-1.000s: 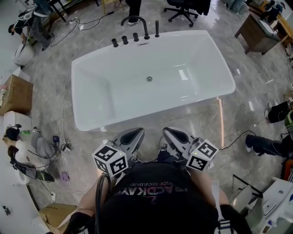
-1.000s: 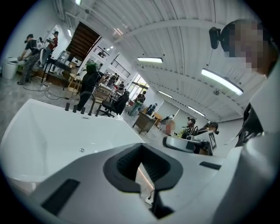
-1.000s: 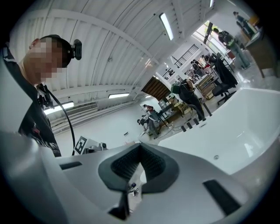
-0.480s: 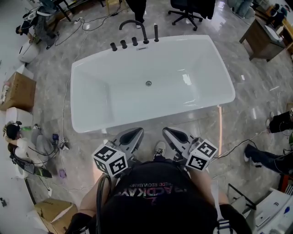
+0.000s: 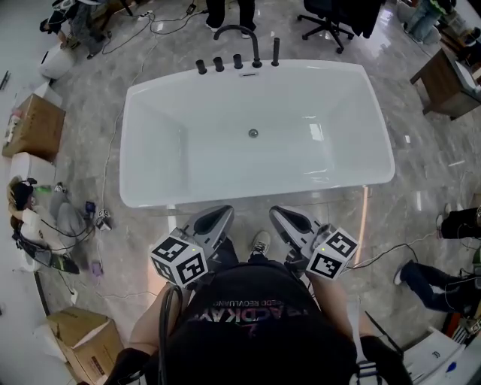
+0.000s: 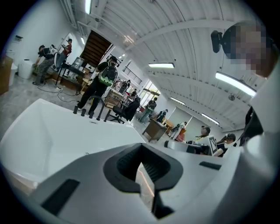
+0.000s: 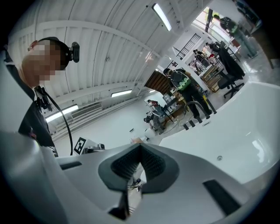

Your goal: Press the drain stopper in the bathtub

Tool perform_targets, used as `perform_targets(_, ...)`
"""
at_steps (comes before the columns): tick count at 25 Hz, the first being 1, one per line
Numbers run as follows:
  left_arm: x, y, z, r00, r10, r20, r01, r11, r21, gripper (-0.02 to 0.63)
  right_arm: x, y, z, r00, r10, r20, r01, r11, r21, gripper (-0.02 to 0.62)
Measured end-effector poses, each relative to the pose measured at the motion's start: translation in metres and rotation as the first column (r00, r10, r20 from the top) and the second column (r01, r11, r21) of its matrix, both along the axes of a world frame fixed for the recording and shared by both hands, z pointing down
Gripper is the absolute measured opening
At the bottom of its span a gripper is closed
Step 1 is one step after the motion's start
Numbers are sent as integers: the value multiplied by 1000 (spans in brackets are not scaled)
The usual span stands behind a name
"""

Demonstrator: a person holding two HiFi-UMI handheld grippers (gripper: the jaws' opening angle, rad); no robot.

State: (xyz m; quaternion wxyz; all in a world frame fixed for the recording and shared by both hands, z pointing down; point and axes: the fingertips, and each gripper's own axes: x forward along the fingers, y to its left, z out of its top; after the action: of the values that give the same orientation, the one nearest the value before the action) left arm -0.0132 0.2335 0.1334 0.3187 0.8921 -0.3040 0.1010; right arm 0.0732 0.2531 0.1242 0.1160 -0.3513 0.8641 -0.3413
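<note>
The white bathtub (image 5: 188, 162) stands on the grey floor in front of me in the head view. Its small round drain stopper (image 5: 253, 133) lies mid-bottom and also shows as the drain stopper (image 7: 219, 158) in the right gripper view. A black faucet (image 5: 240, 34) and knobs (image 5: 219, 64) line the far rim. My left gripper (image 5: 213, 223) and right gripper (image 5: 284, 219) are held close to my body, short of the near rim, both shut on nothing. The left gripper (image 6: 140, 148) and right gripper (image 7: 141, 148) show their jaws meeting.
Cardboard boxes (image 5: 34, 124) and a tangle of cables (image 5: 98, 222) lie on the floor to the left. At the back right stand a wooden desk (image 5: 451, 83) and an office chair (image 5: 331, 22). A person's legs (image 5: 428, 282) are at the right. More people stand beyond the tub.
The head view has shifted, so the tub now sits a little lower and further right in it. Both grippers stay shut in the same place near my body.
</note>
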Motion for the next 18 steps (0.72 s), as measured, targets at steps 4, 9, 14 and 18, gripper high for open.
perform_targets(4, -9, -19, -2, 1000, 7, -13, -7, 1000, 7, 8, -7, -18, 1, 1000, 15, -13, -15, 1000, 0, 15)
perform_targets(9, -25, -47, 1, 999, 35, -34, -34, 999, 7, 8, -25, -40, 0, 999, 46, -26, -46, 999, -5, 15)
perform_targets(14, -45, -72, 5, 996, 72, -53, -72, 997, -1, 8, -52, -64, 0, 997, 67, -43, -68, 998, -12, 15)
perform_targets(18, -59, -93, 8, 994, 92, -62, -93, 996, -13, 8, -69, -84, -1, 995, 76, -58, -78, 997, -22, 15)
